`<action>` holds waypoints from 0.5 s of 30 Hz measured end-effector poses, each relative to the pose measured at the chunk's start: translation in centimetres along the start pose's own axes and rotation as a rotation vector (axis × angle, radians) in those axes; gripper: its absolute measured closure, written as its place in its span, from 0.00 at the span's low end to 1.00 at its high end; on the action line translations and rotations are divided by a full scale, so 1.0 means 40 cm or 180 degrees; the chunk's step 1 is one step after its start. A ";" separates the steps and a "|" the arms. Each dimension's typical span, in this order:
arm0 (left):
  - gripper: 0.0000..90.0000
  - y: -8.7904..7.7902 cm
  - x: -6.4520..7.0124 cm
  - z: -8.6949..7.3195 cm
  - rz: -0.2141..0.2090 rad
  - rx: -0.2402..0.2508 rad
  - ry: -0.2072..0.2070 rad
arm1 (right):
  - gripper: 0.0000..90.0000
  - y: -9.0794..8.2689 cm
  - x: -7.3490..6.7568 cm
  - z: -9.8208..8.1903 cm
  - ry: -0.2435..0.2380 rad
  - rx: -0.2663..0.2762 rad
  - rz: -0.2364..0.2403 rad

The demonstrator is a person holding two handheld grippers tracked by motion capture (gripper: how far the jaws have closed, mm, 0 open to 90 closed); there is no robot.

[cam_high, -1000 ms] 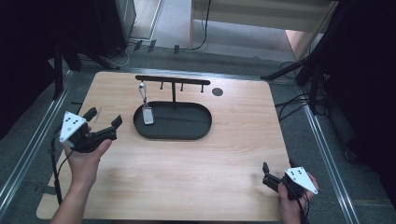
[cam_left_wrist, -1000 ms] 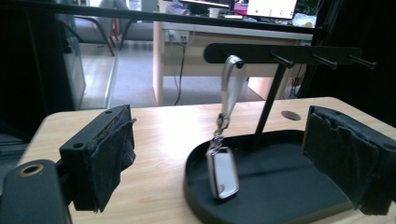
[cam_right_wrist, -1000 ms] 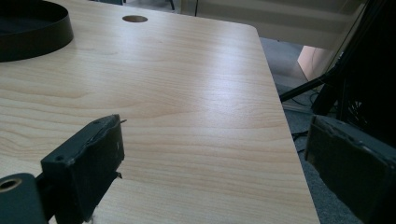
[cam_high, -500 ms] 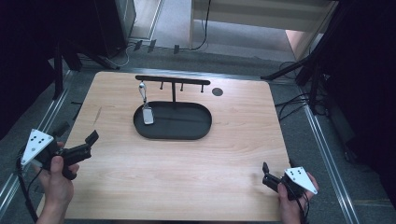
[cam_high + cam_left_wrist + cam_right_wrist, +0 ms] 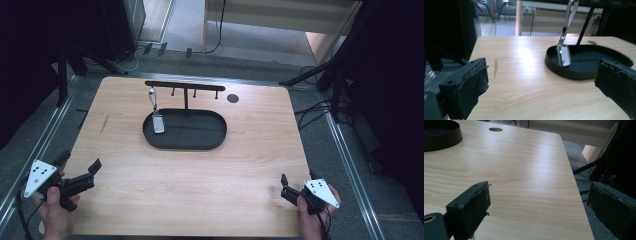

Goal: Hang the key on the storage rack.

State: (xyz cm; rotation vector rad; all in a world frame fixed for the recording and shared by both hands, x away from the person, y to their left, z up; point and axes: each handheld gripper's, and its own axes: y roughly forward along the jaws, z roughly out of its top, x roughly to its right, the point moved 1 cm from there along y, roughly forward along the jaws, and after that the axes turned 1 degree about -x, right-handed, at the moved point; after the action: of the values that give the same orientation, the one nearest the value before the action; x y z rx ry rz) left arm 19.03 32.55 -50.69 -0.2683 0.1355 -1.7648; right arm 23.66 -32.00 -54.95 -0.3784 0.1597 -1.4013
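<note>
- While jaws gape empty, the left gripper [image 5: 80, 172] sits low at the table's [image 5: 200, 200] near-left corner, withdrawn from the tray [image 5: 185, 131].
- Right gripper [image 5: 289, 186], open and empty, unmoved at the near-right corner.

At the lower left of the high view, the person's left hand [image 5: 54, 207] grips the left gripper [image 5: 80, 168], whose fingers [image 5: 465, 87] stand wide apart with nothing between them after just opening. At the lower right, the right hand [image 5: 311, 220] holds the right gripper [image 5: 284, 186], pointed toward the frame's left, its fingers [image 5: 472, 205] likewise parted and empty in the right gripper view.
</note>
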 end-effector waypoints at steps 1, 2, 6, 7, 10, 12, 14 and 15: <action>0.00 -0.001 -0.003 -0.008 0.0017 -0.0017 -0.0023 | 0.05 0.000 0.000 0.000 0.0000 -0.0001 -0.0002; 0.00 -0.003 -0.008 -0.016 0.0033 -0.0049 -0.0029 | 0.05 0.000 0.000 0.000 0.0000 0.0000 -0.0004; 0.00 -0.013 -0.023 -0.052 0.0064 -0.0143 -0.0086 | 0.05 0.000 -0.001 0.000 -0.0001 -0.0003 -0.0004; 0.00 -0.016 -0.026 -0.060 0.0090 -0.0172 -0.0078 | 0.05 0.000 -0.001 0.000 -0.0003 -0.0002 -0.0005; 0.00 -0.023 -0.033 -0.076 0.0212 -0.0214 -0.0024 | 0.05 0.000 -0.001 0.000 -0.0016 -0.0001 -0.0007; 0.00 -0.029 -0.041 -0.087 0.0233 -0.0243 -0.0067 | 0.05 0.000 -0.001 0.000 -0.0010 0.0001 -0.0005; 0.00 -0.034 -0.047 -0.100 0.0259 -0.0263 -0.0117 | 0.05 0.000 0.000 0.000 0.0000 -0.0002 -0.0003; 0.00 -0.034 -0.050 -0.104 0.0280 -0.0273 -0.0132 | 0.05 0.000 0.000 0.000 0.0004 -0.0002 -0.0002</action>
State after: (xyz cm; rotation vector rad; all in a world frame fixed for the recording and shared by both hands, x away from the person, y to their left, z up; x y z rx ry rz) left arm 17.06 34.57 -54.60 -0.3556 0.1906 -1.6672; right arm 23.66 -32.00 -54.95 -0.3783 0.1611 -1.4021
